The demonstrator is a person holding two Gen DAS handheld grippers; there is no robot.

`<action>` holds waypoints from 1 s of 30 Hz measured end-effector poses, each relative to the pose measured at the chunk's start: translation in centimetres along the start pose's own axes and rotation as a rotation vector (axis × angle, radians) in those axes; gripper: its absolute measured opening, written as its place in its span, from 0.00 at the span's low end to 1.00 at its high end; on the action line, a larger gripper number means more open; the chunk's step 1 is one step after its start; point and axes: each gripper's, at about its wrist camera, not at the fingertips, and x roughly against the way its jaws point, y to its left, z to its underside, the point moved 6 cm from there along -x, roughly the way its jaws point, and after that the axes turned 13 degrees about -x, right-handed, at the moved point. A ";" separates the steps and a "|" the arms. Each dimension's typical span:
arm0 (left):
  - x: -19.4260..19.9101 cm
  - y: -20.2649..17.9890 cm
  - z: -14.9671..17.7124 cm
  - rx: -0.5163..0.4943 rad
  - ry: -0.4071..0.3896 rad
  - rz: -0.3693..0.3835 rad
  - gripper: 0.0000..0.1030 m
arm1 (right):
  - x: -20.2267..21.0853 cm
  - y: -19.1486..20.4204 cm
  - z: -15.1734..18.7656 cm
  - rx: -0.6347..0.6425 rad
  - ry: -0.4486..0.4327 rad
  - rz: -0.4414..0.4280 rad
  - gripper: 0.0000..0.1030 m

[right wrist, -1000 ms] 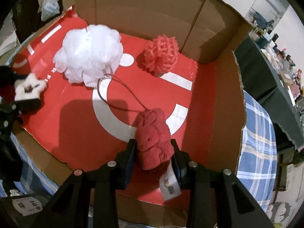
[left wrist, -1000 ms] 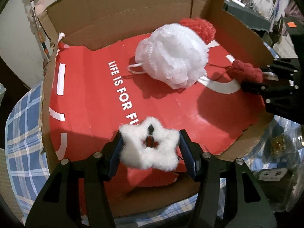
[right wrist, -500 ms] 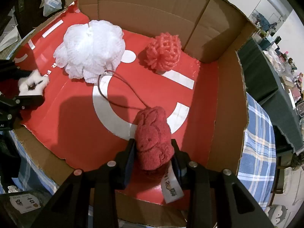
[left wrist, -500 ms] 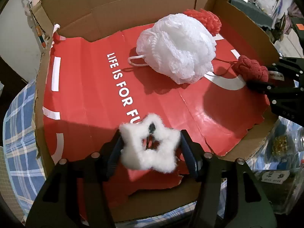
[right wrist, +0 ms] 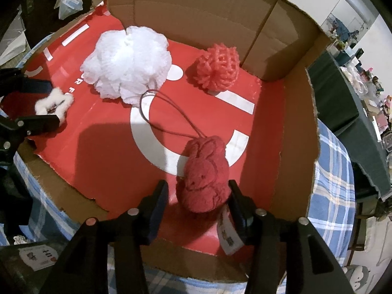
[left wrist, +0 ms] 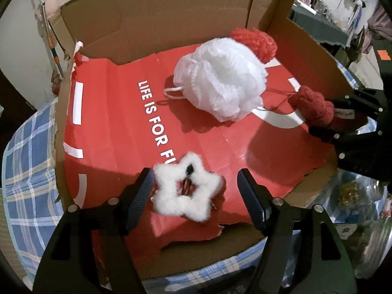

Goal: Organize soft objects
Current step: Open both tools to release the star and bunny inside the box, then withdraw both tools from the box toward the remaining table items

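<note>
A cardboard box [left wrist: 156,19] with a red printed floor [left wrist: 117,112] holds the soft things. A white fluffy star [left wrist: 187,187] lies on the floor between the jaws of my left gripper [left wrist: 196,188], which is open with a gap on the right side. A dark red plush bunny [right wrist: 205,174] with a cord and tag lies between the jaws of my right gripper [right wrist: 198,196], also open. A white mesh pouf [left wrist: 220,78] and a coral red pouf [right wrist: 219,67] sit near the back wall. The right gripper [left wrist: 348,120] shows at the right edge.
The box stands on a blue plaid cloth [left wrist: 27,171]. Its walls rise at the back and right [right wrist: 291,112]; the front edge is torn and low. Clutter and a dark green table [right wrist: 343,103] lie beyond the right side. Clear bags [left wrist: 355,196] sit by the box.
Both grippers have opened and let go: the white star and the red bunny now rest on the box floor. Both grippers have lowered slightly toward the floor.
</note>
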 end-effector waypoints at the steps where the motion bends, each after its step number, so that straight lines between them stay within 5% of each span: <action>1: 0.3 -0.1 0.0 -0.001 -0.007 -0.001 0.68 | 0.4 0.1 0.1 -0.001 -0.009 0.006 0.60; 3: 1.6 -0.8 -0.1 0.001 -0.039 -0.003 0.69 | 1.2 -0.1 0.0 -0.003 -0.034 0.021 0.70; 8: 3.7 -1.4 -0.5 -0.001 -0.110 -0.004 0.73 | 3.1 -0.8 -0.1 -0.030 -0.070 0.035 0.71; 12: 6.2 -1.8 -0.8 -0.004 -0.187 -0.016 0.74 | 5.5 -1.0 -0.1 -0.038 -0.121 0.037 0.81; 17: 10.2 -3.2 -0.3 0.002 -0.321 -0.037 0.86 | 8.9 -1.8 0.1 -0.083 -0.207 0.015 0.85; 30: 19.7 -7.8 4.8 0.024 -0.635 -0.126 0.95 | 21.1 -1.0 5.8 -0.147 -0.552 -0.043 1.00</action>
